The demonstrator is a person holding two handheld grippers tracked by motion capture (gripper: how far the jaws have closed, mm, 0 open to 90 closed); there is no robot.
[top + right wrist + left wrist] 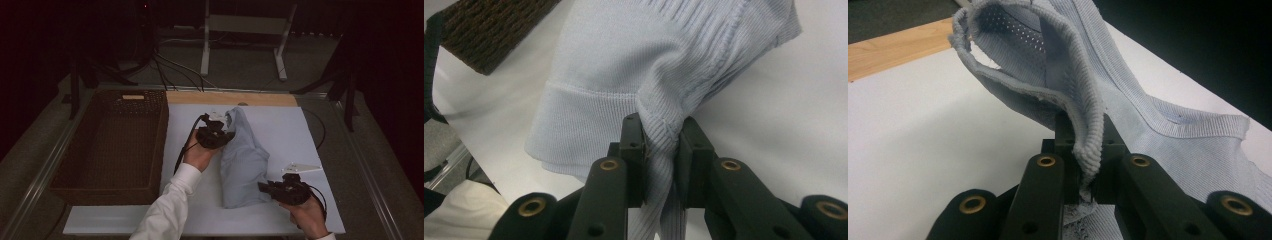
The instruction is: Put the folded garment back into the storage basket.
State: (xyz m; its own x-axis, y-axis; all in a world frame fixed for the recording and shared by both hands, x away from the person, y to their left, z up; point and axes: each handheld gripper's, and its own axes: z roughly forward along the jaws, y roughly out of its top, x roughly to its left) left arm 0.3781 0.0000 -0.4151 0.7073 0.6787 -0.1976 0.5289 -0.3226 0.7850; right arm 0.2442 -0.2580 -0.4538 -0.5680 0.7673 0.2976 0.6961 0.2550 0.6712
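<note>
A pale blue knit garment (244, 162) lies folded lengthwise on the white board (295, 130). My left gripper (223, 133) is shut on its ribbed collar edge (1087, 150) at the far end, lifting that end off the board. My right gripper (263, 187) is shut on a bunched fold of the fabric (663, 150) near the ribbed hem at the near end. In the right gripper view the hem band (584, 125) hangs to the left of the jaws. In the left gripper view the garment's mesh-lined inside (1013, 30) faces me.
A dark wicker basket (112, 145) stands left of the board, close to the left forearm in a white sleeve (170, 205). A strip of wood (230, 98) runs along the board's far edge. Beyond the table are a white frame (245, 35) and cables.
</note>
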